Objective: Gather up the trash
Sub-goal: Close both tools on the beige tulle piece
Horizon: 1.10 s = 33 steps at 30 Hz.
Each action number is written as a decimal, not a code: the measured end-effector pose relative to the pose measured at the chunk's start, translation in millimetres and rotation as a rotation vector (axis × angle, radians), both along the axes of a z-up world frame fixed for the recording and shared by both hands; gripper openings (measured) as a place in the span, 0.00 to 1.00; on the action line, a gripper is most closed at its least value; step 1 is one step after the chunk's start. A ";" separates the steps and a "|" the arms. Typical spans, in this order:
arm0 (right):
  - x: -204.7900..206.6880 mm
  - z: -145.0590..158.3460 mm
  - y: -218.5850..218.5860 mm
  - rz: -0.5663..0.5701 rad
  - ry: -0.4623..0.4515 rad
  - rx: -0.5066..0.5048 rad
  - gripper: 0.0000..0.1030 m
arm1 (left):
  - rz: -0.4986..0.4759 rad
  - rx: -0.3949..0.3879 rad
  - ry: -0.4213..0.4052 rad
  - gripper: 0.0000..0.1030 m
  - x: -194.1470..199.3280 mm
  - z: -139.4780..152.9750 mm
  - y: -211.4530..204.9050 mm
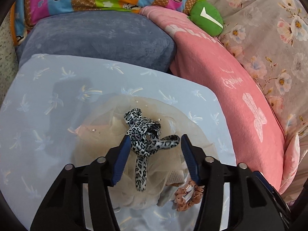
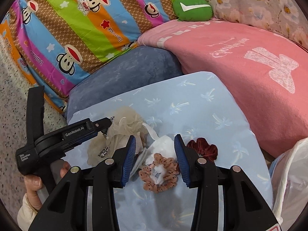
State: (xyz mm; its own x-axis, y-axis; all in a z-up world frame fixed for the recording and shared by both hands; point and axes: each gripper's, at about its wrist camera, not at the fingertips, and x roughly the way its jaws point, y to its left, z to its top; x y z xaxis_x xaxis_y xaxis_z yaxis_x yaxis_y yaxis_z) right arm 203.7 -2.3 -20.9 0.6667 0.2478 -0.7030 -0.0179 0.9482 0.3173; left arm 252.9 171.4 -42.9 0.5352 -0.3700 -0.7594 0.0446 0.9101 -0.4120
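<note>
A leopard-print ribbon [image 1: 143,144] lies on a beige tulle scrunchie [image 1: 107,140] on a light blue pillow [image 1: 48,105]. My left gripper [image 1: 154,140] is open, its jaws on either side of the ribbon. In the right wrist view, my right gripper [image 2: 155,141] is open above crumpled white tissue [image 2: 163,144] and a peach dotted scrunchie [image 2: 159,175]. A dark red scrunchie [image 2: 204,149] lies just to the right. The left gripper [image 2: 104,124] also shows there, at the beige scrunchie [image 2: 125,127]. The peach scrunchie also shows in the left wrist view [image 1: 189,196].
A grey-blue cushion [image 2: 125,73], a pink blanket [image 2: 250,77] and a striped cartoon quilt [image 2: 77,28] surround the pillow [image 2: 192,105]. A green plush [image 2: 192,8] sits behind. A white plastic bag [image 2: 290,182] is at the right edge. Speckled floor [image 2: 13,115] lies left.
</note>
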 end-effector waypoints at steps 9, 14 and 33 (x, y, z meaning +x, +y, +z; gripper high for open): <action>33.0 -16.5 41.8 0.091 0.024 0.040 0.34 | -0.061 -0.097 0.039 0.04 5.8 -9.3 15.3; 47.6 -23.2 55.7 0.111 0.031 0.040 0.25 | -0.044 -0.099 0.002 0.02 3.6 2.7 27.6; 15.3 66.9 28.8 0.086 -0.173 0.100 0.02 | -0.053 -0.093 -0.164 0.01 -18.6 77.1 23.7</action>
